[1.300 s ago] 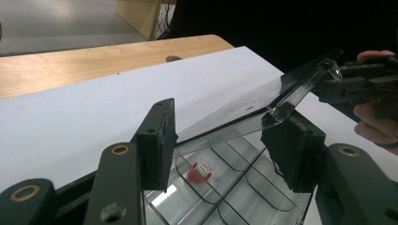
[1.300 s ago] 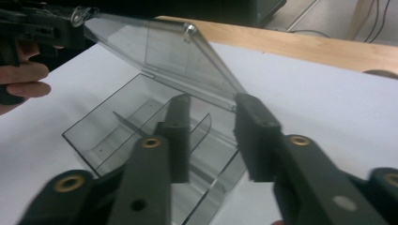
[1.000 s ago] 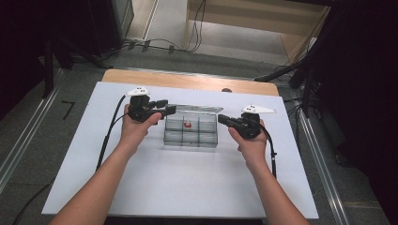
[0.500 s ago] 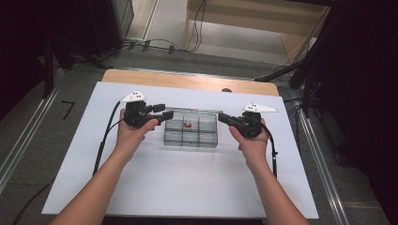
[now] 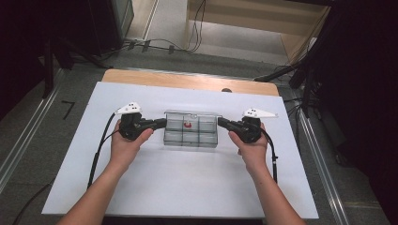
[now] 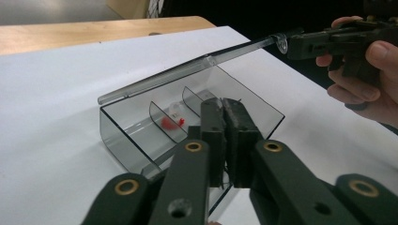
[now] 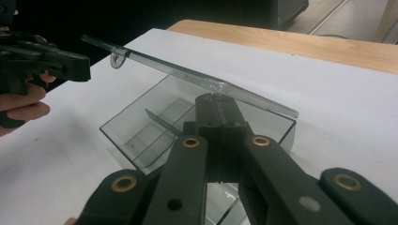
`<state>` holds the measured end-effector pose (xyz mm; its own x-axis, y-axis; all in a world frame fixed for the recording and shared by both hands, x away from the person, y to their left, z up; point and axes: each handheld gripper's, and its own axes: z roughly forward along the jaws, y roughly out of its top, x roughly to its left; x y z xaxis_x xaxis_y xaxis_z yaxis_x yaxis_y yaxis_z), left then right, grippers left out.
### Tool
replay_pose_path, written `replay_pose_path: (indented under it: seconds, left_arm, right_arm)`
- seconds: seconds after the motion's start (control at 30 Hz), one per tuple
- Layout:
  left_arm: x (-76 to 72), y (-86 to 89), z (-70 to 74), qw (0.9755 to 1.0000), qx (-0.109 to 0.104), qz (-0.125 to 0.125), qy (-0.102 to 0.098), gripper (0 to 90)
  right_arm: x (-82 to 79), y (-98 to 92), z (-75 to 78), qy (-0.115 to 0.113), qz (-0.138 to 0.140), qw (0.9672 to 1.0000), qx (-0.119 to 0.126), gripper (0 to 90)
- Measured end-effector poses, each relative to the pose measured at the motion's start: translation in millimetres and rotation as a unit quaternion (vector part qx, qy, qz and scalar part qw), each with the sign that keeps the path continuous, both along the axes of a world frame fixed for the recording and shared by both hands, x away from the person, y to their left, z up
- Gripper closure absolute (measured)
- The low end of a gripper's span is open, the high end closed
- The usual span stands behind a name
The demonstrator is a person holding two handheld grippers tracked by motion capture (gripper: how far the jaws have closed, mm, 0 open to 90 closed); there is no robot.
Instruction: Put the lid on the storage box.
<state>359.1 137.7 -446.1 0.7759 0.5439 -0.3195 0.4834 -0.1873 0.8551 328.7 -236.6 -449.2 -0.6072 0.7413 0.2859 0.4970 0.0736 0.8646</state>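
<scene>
On the white bench, going left to right: the left tool sits at the left end of a clear compartment box. Its jaws have just been closing and now stand clenched; in the left gripper view they meet in front of the box's end wall, and whether they pinch that wall cannot be told. It seems placed there to steady the box.

The box lies in the middle of the bench, between the two tools. Its hinged lid is raised and tilted over the open tray, so the compartments can be reached. One small red piece lies in a middle compartment of the far row; the other compartments look empty. From above, six compartments can be counted, in two rows of three.

The right tool is clenched too, at the box's right end, apparently bracing it or the lid edge.

One box, one red piece, two tools.
</scene>
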Motion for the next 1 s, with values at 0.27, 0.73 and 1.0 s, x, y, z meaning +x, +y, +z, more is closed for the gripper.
replay_pose_path:
  seconds: [0.27,0.73,1.0]
  left_arm:
    - [-0.8,-4.4,-2.9,1.0000,0.001,0.003,0.000,89.0]
    - [-9.7,-5.1,-13.1,0.9999,0.010,0.005,0.006,89.0]
    - [-15.9,-6.0,-22.8,0.9998,0.015,0.009,0.009,89.0]
  right_arm:
    - [-10.4,0.0,-5.1,-0.002,0.005,1.0000,-0.006,87.8]
    - [-22.9,2.1,-16.2,-0.004,0.004,0.9999,-0.013,87.8]
    - [-30.7,1.5,-24.7,-0.005,-0.005,0.9999,-0.012,87.8]
